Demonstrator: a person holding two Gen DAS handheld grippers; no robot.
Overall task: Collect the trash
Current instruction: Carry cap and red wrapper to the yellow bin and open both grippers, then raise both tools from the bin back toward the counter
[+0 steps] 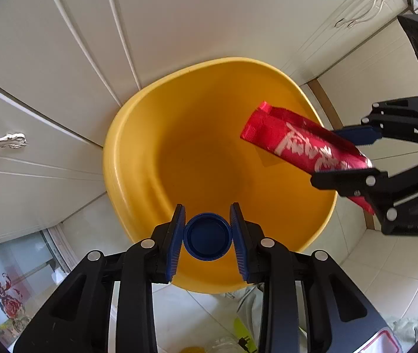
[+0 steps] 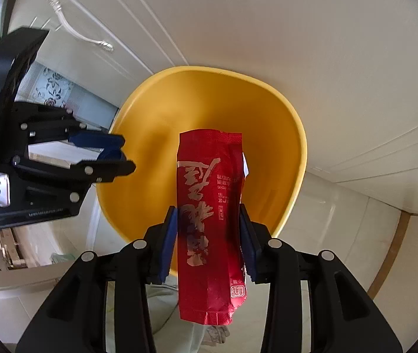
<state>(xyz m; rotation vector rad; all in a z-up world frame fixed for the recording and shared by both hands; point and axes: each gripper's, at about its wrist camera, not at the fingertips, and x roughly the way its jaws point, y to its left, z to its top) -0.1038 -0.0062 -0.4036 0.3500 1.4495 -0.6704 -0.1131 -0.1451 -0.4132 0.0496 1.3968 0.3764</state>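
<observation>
White cabinet doors (image 1: 179,14) back a yellow bin (image 1: 138,135) at mid-frame (its inside looks bare). The left tongs (image 1: 207,236) pinch a blue cap (image 1: 208,236), the right tongs (image 2: 209,238) a red wrapper (image 2: 209,206), both over the bin; neither is dropped yet.

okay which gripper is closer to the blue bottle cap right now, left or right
Left. The left gripper has the blue bottle cap clamped between its pads, above the yellow bin. The right gripper holds a red wrapper off to the side, apart from the cap.
</observation>
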